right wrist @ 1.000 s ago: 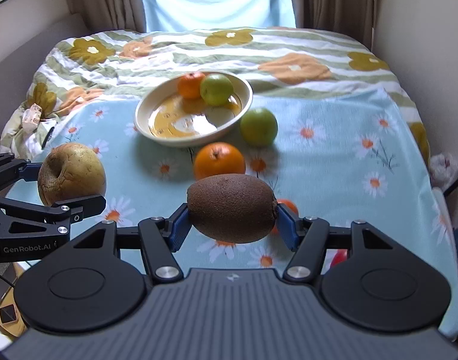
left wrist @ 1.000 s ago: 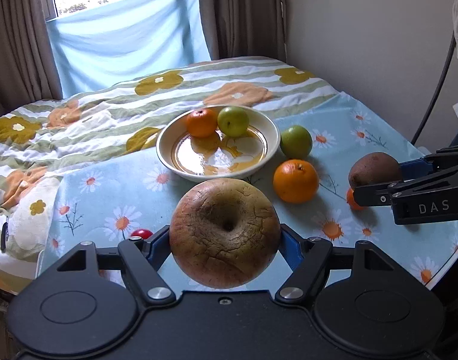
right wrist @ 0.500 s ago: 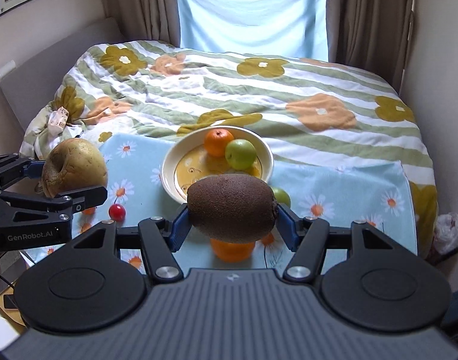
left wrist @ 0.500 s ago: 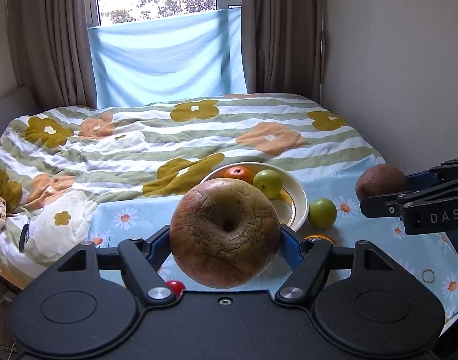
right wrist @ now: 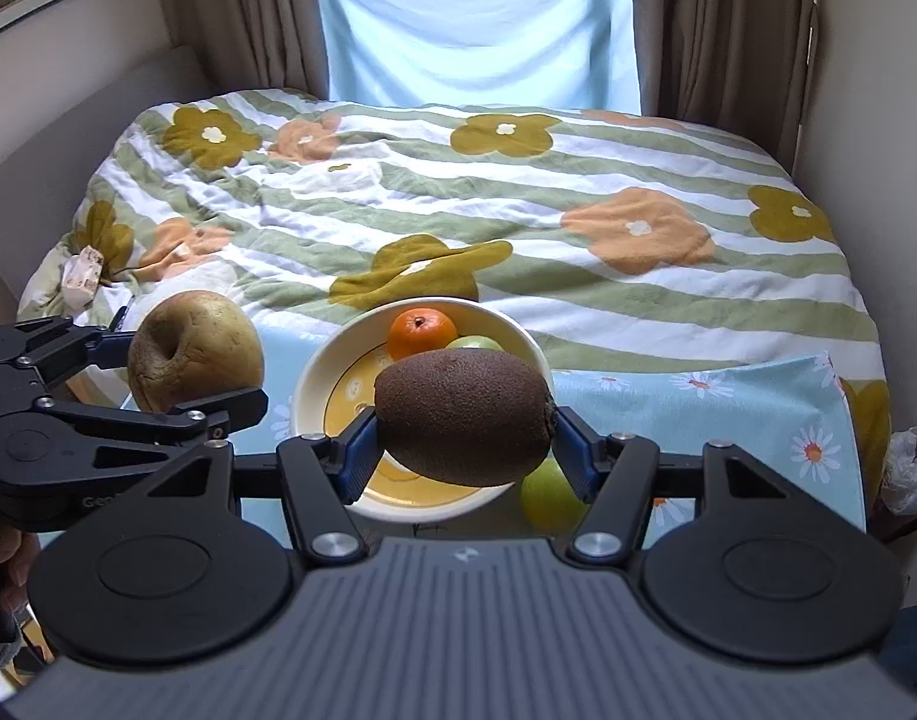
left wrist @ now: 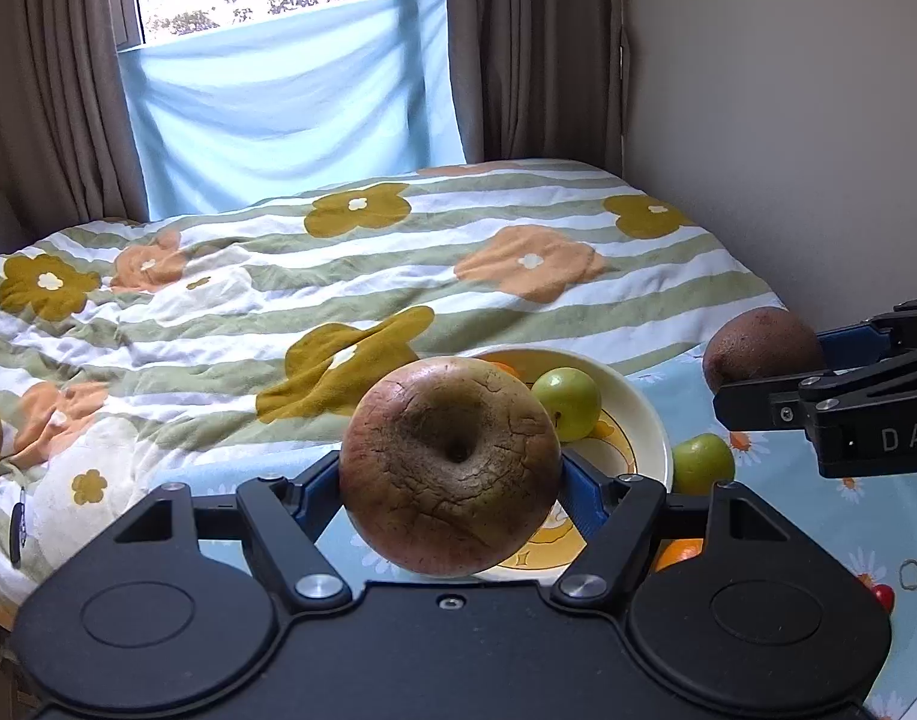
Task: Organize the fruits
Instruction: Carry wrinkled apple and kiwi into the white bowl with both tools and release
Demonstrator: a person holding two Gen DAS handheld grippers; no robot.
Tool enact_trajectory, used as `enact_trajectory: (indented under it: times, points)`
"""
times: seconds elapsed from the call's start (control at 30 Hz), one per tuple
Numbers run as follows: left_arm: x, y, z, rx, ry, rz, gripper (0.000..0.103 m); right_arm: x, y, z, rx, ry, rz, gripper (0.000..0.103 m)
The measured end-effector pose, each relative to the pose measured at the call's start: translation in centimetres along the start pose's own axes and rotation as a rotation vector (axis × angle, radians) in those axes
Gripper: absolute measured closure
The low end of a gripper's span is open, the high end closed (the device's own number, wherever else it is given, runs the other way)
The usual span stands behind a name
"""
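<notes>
Both claws are loaded and held up in the air above the near end of the bed. On the left, the left claw is clamped on a brownish apple, its blue fingers pressing on either side and the dimpled end of the fruit facing the camera. The right claw is clamped on a brown kiwi, gripped lengthwise between its blue fingers.

From the right wrist view, the apple and the left claw sit to the left of the kiwi, apart from it, and a cream bowl with a yellow inside lies beyond and below both. In the bowl rest a small orange and a green fruit that shows only partly past the kiwi. Another green fruit lies outside the bowl, just beside its right rim, on a pale blue daisy-print cloth. In the left wrist view a bit of a second orange shows behind the claw's frame, and a small red fruit lies on the cloth at the far right.

The cloth covers the near part of the bed; beyond it spreads a striped quilt with big yellow and orange flowers, reaching to the brown curtains and a light blue sheet hung over the window.
</notes>
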State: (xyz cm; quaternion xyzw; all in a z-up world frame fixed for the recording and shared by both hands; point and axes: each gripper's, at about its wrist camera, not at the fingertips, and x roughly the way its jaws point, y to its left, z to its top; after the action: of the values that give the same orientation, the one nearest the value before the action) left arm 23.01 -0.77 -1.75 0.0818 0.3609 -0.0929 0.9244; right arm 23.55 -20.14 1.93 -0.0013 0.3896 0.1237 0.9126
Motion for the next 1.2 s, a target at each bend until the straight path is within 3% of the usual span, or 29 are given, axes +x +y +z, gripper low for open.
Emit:
enact_trajectory:
  times: [0.57, 1.07, 1.2]
  points:
    - [10.4, 1.2, 0.7, 0.160, 0.111, -0.057, 0.026, 6.8, -0.2, 1.6, 0.111, 0.070, -0.095, 0.027]
    - [12.9, 0.0, -0.2, 0.227, 0.122, -0.058, 0.025, 8.1, -0.9, 1.7, 0.147, 0.092, -0.139, 0.027]
    - [12.3, 0.3, -0.1, 0.219, 0.109, -0.065, 0.002, 8.1, -0.8, 1.9, 0.147, 0.099, -0.139, 0.027]
